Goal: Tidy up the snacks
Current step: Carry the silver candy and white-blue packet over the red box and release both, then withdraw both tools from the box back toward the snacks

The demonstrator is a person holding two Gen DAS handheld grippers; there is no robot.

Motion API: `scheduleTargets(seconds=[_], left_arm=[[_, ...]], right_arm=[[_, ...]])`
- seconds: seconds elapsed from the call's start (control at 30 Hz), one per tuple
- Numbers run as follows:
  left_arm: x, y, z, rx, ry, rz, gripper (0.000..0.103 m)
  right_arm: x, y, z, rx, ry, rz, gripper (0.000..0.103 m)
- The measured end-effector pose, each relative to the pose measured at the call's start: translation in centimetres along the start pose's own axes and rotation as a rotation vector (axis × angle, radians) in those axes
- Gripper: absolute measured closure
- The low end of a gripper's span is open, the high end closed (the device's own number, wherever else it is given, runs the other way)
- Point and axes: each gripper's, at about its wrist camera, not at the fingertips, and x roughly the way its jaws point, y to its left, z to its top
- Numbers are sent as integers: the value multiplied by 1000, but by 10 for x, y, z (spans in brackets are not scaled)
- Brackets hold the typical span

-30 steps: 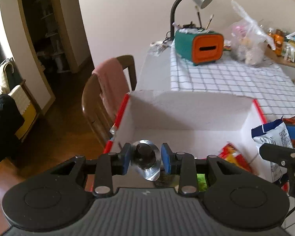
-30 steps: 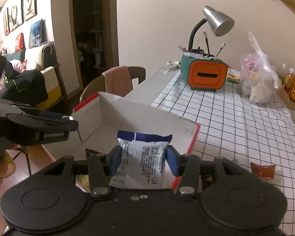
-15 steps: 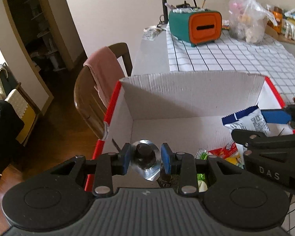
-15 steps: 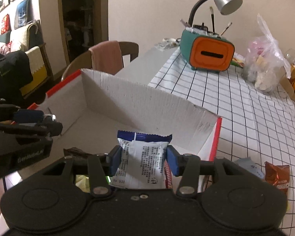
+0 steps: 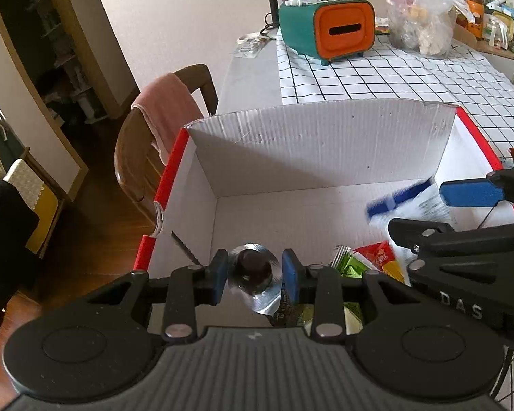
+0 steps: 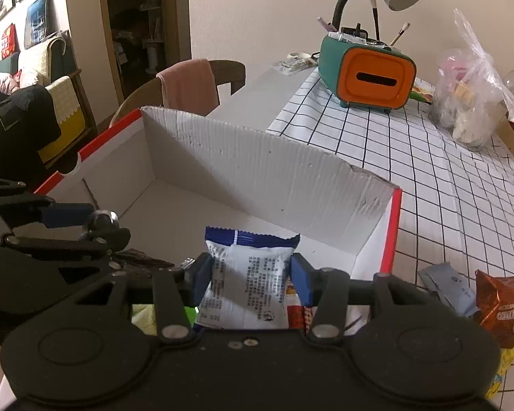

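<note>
Both look featherlight: left gripper [image 5: 255, 275] pinches a slippery foil-wrapped candy [image 5: 253, 274] around its hard middle. Right gripper [image 6: 250, 279] squeezes the soft blue-and-white packet [image 6: 248, 281] by its sides, so go easy

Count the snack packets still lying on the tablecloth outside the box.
2: a grey packet beside the box's red edge, a brown packet right of it. Others may be hidden.

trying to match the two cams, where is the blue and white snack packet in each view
Left wrist view: the blue and white snack packet is at the right edge, blurred, over the cardboard box, in the right tongs.
Right wrist view: it is low in the centre, upright between the right tongs.
Shared landmark: the teal and orange holder on the checked cloth beyond the box.
</note>
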Motion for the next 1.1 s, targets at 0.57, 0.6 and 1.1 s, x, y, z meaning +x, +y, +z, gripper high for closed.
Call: scheduleTargets(seconds=[0.57,0.6,1.1], left_arm=[[-41,5,-5,-51,-69,-24,45],[-45,5,-6,-56,-75,-31,41],[-99,-34,-14,-36,-179,-98,19]], right_arm=[[-59,-9,-15,-15,-83,54,39],[-64,-11,-17,-12,-90,59,36],[-133,-55,-46,32,-181,104,12]])
